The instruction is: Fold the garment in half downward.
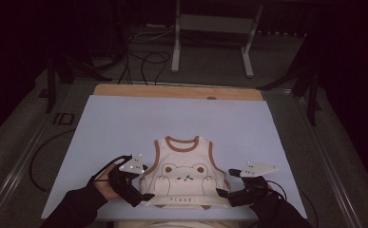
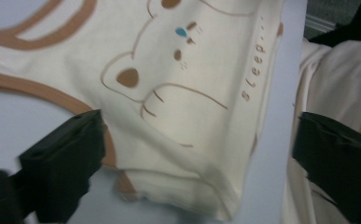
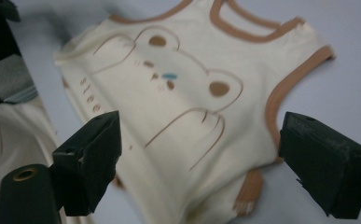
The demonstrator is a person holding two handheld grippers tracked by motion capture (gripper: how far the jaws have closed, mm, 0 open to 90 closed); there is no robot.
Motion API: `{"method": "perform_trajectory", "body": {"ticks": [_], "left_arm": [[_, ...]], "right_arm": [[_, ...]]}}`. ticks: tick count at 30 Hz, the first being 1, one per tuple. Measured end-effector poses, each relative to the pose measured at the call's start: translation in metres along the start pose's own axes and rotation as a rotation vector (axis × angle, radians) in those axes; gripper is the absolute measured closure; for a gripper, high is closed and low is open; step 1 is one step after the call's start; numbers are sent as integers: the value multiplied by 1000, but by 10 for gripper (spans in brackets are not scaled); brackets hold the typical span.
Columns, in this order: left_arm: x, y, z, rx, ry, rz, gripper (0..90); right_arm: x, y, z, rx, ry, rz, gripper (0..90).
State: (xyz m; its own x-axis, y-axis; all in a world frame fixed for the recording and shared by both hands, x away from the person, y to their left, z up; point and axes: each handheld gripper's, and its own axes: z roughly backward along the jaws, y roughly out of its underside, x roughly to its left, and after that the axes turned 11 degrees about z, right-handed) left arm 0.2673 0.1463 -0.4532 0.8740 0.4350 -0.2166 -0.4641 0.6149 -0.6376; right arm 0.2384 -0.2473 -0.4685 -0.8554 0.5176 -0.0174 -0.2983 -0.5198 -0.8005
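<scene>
Two grippers stand over one garment, and both sets of jaws are spread wide with nothing pinched between them. The left gripper (image 1: 141,187) sits at the vest's (image 1: 185,176) lower corner on its own side; in the left gripper view the cream cloth lies between and beyond the jaws, below them and untouched by the pads as far as can be seen. The right gripper (image 1: 228,183) stands at the opposite lower corner, and in the right gripper view the vest (image 3: 187,116) fills the gap ahead of its jaws in the same way.

The vest lies flat on the blue table (image 1: 120,123), bear print up, brown-trimmed neckline (image 1: 182,143) on the far side from both grippers, hem nearest them. A second pale cloth (image 2: 336,79) lies just outside the left gripper's jaw, at the table's near edge.

Judgement: the garment appears laid out and released, so the spreading step looks complete. If folding follows, the next move calls for each gripper to descend on a hem corner or side edge, close on a single layer pair, and lift evenly so the cloth does not skew.
</scene>
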Motion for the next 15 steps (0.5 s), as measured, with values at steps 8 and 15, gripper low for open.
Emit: {"method": "perform_trajectory", "body": {"ticks": [8,15], "left_arm": [[10,-12,6,-47,0,6,2],[18,-20,8,-64,-14,15,2]], "right_arm": [[-10,-14,-1,-27,27,25,127],[-23,-28,0,-23,63,55,120]]}}
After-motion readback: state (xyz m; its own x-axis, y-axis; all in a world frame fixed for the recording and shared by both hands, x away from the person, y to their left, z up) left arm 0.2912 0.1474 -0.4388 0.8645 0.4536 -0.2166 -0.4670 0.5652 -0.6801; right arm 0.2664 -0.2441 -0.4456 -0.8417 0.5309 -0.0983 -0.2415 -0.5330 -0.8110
